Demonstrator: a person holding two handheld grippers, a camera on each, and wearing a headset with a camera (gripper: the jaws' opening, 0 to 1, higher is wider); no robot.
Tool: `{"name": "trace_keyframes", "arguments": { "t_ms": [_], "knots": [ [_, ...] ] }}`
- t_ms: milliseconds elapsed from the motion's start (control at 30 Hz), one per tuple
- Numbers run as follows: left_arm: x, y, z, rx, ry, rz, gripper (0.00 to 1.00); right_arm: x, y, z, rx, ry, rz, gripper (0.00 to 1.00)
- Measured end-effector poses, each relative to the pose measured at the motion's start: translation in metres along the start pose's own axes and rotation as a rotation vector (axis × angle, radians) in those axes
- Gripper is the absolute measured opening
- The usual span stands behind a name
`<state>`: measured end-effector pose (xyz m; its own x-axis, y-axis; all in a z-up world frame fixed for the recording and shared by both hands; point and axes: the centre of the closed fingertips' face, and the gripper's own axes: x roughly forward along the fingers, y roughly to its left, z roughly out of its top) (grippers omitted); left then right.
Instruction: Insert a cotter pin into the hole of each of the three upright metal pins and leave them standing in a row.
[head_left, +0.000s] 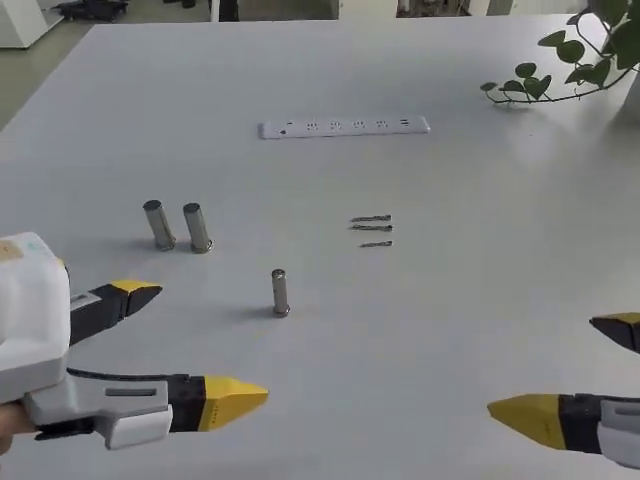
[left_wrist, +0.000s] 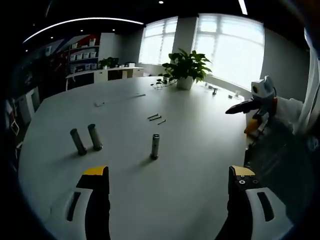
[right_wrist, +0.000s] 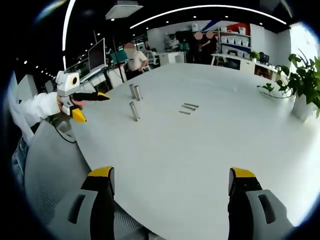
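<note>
Both grippers hover at the near side of the table (head_left: 470, 300), jaws wide apart, holding nothing: left gripper (head_left: 195, 342), right gripper (head_left: 545, 365). The three cotter pins (head_left: 372, 229) lie flat ahead between them, long axes running crosswise, neither gripper clearly nearer. Two metal pins (head_left: 197, 228) stand upright side by side off left, and the lone pin (head_left: 280, 292) stands closest to the left gripper.

Head view: high, looking forward-down across the table (head_left: 470, 330). Gripper views: low at the near edge, facing inward; all three share the metal pins (head_left: 197, 228).
</note>
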<state>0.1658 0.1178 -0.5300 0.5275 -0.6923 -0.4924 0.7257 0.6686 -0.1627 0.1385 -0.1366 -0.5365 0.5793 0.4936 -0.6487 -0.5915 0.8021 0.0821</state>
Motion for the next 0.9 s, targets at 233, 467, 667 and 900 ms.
{"name": "trace_keyframes", "arguments": {
  "t_ms": [233,467,667,900],
  "knots": [
    [-0.006,-0.001,-0.003,-0.024,-0.019,0.011,0.99,0.006,-0.011,0.033,-0.155,0.027,0.050,0.91],
    [-0.006,-0.002,-0.010,-0.037,-0.020,0.021,0.99,0.031,-0.009,0.064,-0.334,0.103,0.173,0.84],
    [-0.007,-0.002,-0.009,-0.060,-0.038,0.023,0.99,0.067,0.003,0.067,-0.437,0.171,0.317,0.80],
    [-0.008,-0.005,-0.010,-0.074,-0.041,0.021,0.99,0.105,-0.001,0.057,-0.542,0.299,0.381,0.77]
  ]
}}
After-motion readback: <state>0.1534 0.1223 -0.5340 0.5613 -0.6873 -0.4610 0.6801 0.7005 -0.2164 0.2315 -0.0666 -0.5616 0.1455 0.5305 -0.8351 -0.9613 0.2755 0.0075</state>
